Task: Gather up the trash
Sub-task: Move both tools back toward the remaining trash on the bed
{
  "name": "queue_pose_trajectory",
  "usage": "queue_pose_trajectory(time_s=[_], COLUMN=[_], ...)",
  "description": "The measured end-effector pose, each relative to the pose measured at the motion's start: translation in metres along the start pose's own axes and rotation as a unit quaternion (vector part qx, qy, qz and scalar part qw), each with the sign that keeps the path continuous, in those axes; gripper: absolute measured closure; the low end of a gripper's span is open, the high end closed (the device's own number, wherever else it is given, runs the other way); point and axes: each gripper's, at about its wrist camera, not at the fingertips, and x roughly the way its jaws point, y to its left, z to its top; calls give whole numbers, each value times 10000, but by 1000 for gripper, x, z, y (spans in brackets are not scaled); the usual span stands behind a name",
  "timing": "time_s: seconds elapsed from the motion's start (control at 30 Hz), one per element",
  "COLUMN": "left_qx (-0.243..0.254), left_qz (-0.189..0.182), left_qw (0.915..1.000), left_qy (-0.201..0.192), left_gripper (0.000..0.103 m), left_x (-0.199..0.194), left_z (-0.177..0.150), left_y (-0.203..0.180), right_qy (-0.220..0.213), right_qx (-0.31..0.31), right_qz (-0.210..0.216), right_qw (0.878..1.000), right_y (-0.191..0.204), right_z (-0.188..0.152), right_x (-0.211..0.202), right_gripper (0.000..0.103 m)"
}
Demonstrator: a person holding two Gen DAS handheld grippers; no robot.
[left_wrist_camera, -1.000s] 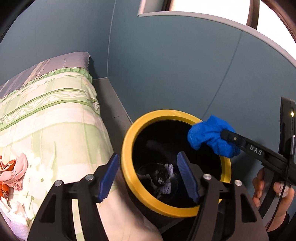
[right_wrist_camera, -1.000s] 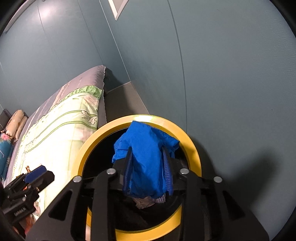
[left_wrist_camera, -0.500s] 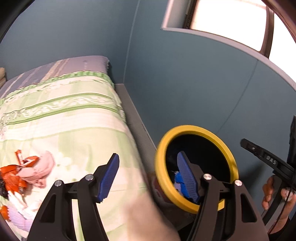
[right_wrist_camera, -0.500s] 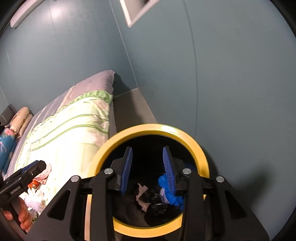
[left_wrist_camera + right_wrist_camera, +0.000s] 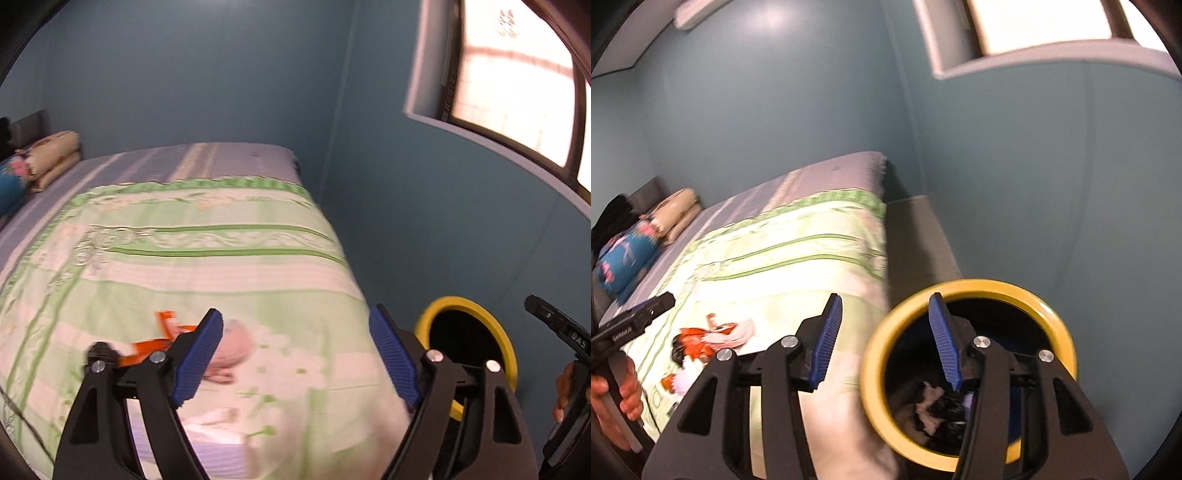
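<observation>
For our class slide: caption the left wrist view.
Empty left gripper, jaws opening, over bedspread litter; yellow-rimmed bin beside.

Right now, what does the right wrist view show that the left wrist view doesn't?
Only the right wrist view looks into the bin, showing trash inside and the grey floor strip beside the bed. Only the left wrist view shows the window panes clearly. Both show the yellow-rimmed bin, the green bedspread and the orange and pink litter lying on it.

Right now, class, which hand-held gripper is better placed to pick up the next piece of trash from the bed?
Left. The left hand-held gripper, jaws empty and opening, faces the pink and orange trash on the bed; the right hand-held gripper, also opening, points mostly at the yellow-rimmed bin.
</observation>
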Motion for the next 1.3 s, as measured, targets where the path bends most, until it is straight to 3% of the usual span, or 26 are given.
queue_pose_trajectory(time_s=[0.23,0.57,0.97,1.3], left_qx=[-363,-708,-1228,-1611], left_qz=[544,1064,1314,1246], left_qw=[9977,9917,9834,9763], left_qy=[-176,-137,247,726], left_gripper=[22,21,21,21], left_x=[-36,-51,-22,26], left_z=[0,-10,-41,-67], left_y=[70,133,205,240], right_qy=[-38,254,940,1497], right_qx=[-521,-1117,-1690,-2106], right_qz=[545,1114,1491,1530], right_qw=[9971,9872,9697,9539], right_y=[68,153,237,269], right_z=[4,-11,-44,-80], right_x=[1,23,90,150], right_gripper=[50,48,48,48])
